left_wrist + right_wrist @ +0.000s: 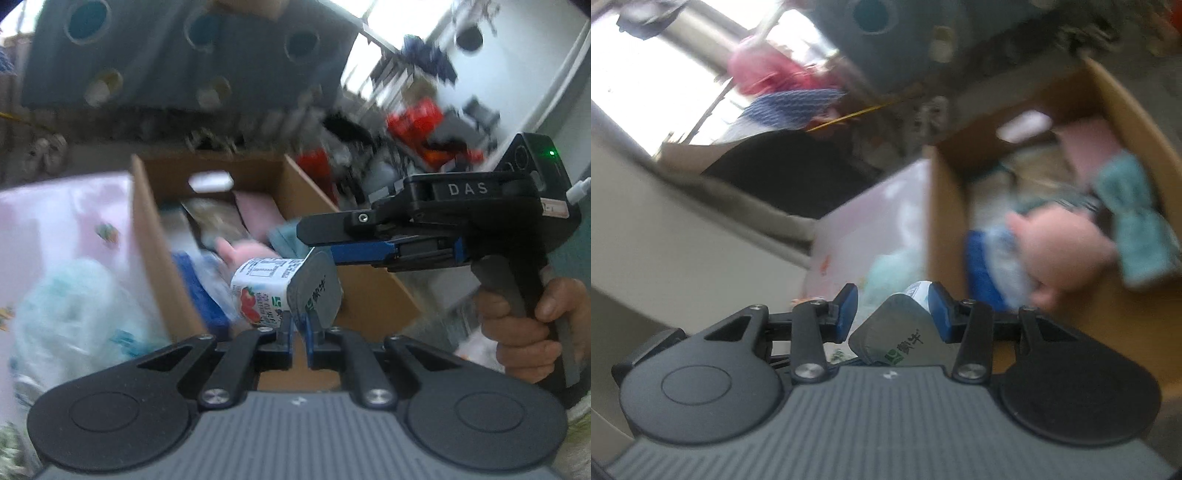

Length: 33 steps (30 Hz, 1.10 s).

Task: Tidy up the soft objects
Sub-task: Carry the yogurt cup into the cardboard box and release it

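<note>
Cardboard box (166, 258) behind strawberry-printed, seemingly foil-ended carton (273, 291)

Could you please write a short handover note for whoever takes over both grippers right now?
Left gripper: shut, pinching the lower edge of the milk carton.
Right gripper: closed on the same carton, its blue pads against the sides; a hand holds its handle.
The carton is carried by both grippers, in the air in front of the cardboard box.
Already in the box: a pink plush toy, a teal cloth and other soft things, blurred.
A pale teal bag lies on the pink sheet beside the box.
Left: place the carton; the bag is still outside.
</note>
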Available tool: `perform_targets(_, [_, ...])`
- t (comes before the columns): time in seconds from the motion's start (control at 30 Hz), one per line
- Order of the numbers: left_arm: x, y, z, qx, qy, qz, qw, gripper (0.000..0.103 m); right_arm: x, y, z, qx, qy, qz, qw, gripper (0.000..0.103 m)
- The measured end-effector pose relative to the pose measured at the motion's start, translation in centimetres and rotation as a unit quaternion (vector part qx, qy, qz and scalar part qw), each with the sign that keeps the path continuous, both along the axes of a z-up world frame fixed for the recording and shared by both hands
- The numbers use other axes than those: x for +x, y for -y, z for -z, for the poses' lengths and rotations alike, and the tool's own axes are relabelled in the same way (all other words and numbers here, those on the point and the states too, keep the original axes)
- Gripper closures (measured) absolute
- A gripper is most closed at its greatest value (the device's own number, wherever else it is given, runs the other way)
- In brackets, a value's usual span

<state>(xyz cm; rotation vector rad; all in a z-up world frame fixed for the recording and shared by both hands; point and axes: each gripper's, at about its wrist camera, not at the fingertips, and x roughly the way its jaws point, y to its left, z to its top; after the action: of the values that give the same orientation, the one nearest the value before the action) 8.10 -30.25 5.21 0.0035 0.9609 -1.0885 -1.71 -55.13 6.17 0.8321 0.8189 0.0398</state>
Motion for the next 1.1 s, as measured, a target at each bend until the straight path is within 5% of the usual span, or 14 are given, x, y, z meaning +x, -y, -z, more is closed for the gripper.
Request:
perform_targets(0.33, [0.1,3.9,5.5,0.112,-0.047,0.002,0.9926,0.094,0.2,4.1,11.3,0.103,-0.132,0.005,0.986,0.06])
perform_targets(0.47, [0.8,3.0,5.2,0.103,-0.038,-0.008,0.9939,0.094,1.9,4.3,13.8,0.104,-0.156,-0.001,0.982,0.06])
perform_targets(0.9, [1.2,-2.7,1.9,0.064,0.004,-0.049,0.9967,0.085,3.1,3.2,13.6,0.092,-0.152,0.003,0.984,0.059])
perform_targets(1.03, [1.2,-5.4,1.2,0.051,0.012,-0.07,0.9962,0.057,3.4,2.0,11.3,0.069,-0.123,-0.003,0.99,0.056])
perform_targets(1.1, [1.2,-7.0,1.0,0.042,0.008,-0.079,0.9959,0.054,3.8,1.4,9.7,0.054,-0.106,-0.011,0.993,0.052])
